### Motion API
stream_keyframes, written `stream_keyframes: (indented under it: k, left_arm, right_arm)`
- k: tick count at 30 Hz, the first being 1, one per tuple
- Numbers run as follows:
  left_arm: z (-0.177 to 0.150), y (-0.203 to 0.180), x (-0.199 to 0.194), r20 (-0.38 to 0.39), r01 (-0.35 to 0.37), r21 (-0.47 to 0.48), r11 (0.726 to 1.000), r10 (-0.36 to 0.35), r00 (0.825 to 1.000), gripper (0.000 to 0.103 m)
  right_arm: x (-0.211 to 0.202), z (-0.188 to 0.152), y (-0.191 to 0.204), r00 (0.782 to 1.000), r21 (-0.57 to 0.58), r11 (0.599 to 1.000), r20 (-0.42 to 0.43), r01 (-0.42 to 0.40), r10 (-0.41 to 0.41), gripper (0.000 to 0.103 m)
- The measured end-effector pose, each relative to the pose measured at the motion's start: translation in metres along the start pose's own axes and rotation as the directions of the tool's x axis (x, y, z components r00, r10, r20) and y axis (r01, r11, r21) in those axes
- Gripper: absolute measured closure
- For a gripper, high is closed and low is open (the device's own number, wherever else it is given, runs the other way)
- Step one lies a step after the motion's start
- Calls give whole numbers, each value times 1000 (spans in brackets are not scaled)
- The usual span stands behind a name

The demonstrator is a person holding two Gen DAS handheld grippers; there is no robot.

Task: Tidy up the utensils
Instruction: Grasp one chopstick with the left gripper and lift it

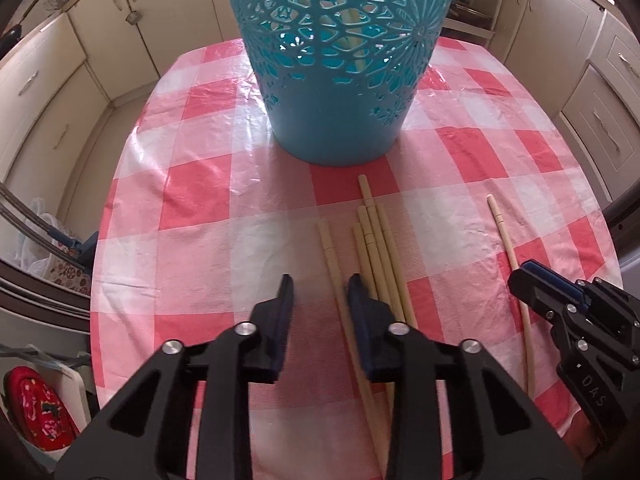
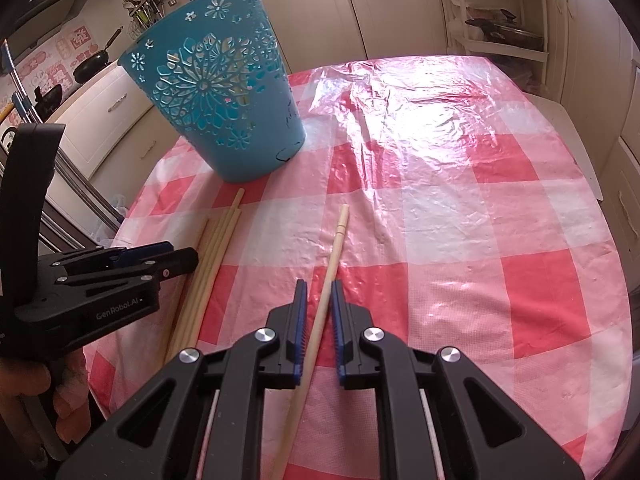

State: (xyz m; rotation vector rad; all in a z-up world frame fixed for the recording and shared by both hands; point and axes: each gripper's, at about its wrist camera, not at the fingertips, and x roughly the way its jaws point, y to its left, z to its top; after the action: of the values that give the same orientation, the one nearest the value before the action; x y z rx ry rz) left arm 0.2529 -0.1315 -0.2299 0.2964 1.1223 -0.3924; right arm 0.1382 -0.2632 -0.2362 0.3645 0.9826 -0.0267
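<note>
A teal perforated basket (image 1: pixel 340 60) stands on the red-and-white checked table; it also shows in the right wrist view (image 2: pixel 224 104), with pale sticks visible through its holes. Several wooden chopsticks (image 1: pixel 376 256) lie in a loose bundle in front of it, seen too in the right wrist view (image 2: pixel 212 256). My left gripper (image 1: pixel 320 292) is open just above the table, with one chopstick of the bundle (image 1: pixel 332 268) running up between its fingers. A single chopstick (image 2: pixel 332 264) lies apart to the right. My right gripper (image 2: pixel 319 292) is open, its fingers on either side of this chopstick; it shows in the left wrist view (image 1: pixel 532 280).
The table's checked plastic cloth (image 2: pixel 460 208) spreads out to the right of the basket. Cream kitchen cabinets (image 1: pixel 48 92) surround the table. A shelf rack with pans (image 2: pixel 500 28) stands at the back right. Bags lie on the floor at the left (image 1: pixel 40 408).
</note>
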Motion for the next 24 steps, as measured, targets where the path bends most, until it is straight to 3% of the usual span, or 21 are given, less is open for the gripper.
stream_keyframes:
  k: [1,2,9,17,20,24]
  left_arm:
    - [1,-2,0,-5,14,5,1000,-14,1000,96]
    - [2,-3,0,-8,17,6,1000,-17,1000,98]
    - [1,6,-2,-19,71,-30,997,-72,997,98]
    - [6,11,-34,38,132,-26,991,-131,991,98]
    - [12,12,-58,68,212,-25,977,-209,975,98]
    - [33,14,-116,183,315,10,949,-312,932,98]
  right_arm:
    - [0,0,0,1000,-1,1000,0,0,0,90]
    - [0,0,1,1000,-2,1000,1,1,-1,90]
    - [2,1,3,1000,-8,1000,3,2,-2,90]
    - [3,2,5,1000,-20,1000,5,7,-7,90]
    - [3,3,6,1000,-26,1000,7,9,-9,89]
    - [4,4,6,1000,-22,1000,6,0,0,86]
